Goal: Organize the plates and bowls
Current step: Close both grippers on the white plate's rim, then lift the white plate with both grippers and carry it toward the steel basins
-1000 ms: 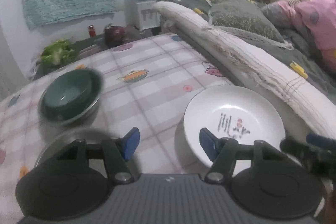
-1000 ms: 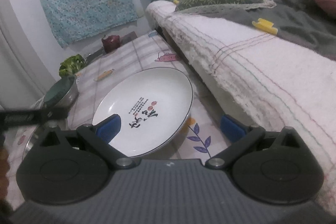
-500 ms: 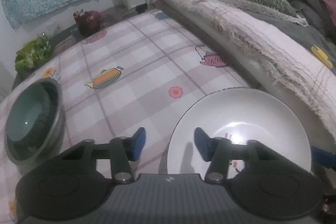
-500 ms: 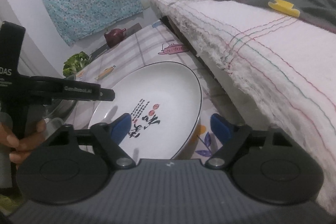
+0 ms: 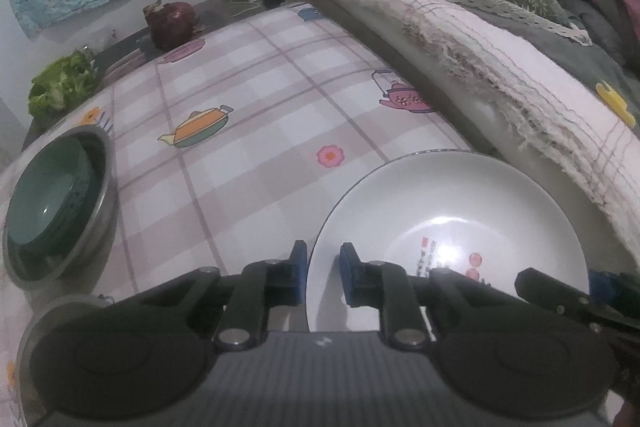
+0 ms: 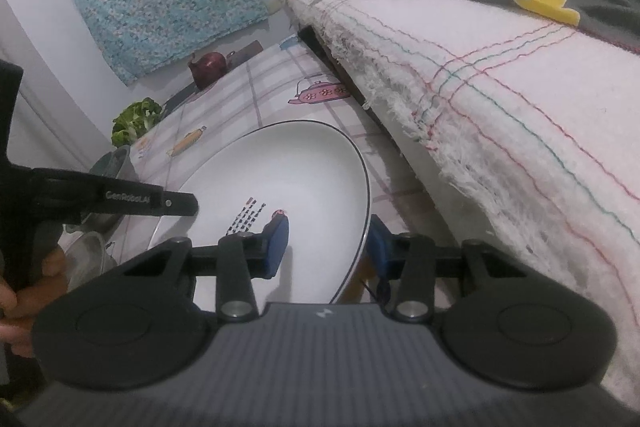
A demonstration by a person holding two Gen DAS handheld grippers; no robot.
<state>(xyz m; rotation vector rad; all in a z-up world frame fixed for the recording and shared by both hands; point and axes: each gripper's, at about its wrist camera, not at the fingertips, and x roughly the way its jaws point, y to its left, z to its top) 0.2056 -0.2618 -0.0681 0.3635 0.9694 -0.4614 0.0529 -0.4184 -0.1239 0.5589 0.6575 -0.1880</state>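
A white plate (image 5: 448,219) with a dark rim and small printed marks lies on the checked tablecloth, also seen in the right wrist view (image 6: 288,187). My left gripper (image 5: 323,273) straddles the plate's left rim with its jaws narrowed close around it. My right gripper (image 6: 327,247) straddles the plate's right rim, one pad over the plate, one outside it. Whether either pinches the rim is unclear. A dark green bowl (image 5: 52,199) sits inside a metal bowl (image 5: 102,223) at the left.
A folded white blanket (image 5: 500,75) on the bed borders the table's right side. A dark red teapot (image 5: 170,21) and green leaves (image 5: 60,87) sit at the table's far end. Another metal bowl (image 5: 60,311) is under my left gripper.
Both grippers moved in onto the plate's opposite rims and narrowed their jaws. The left gripper came lower and closer to the table.
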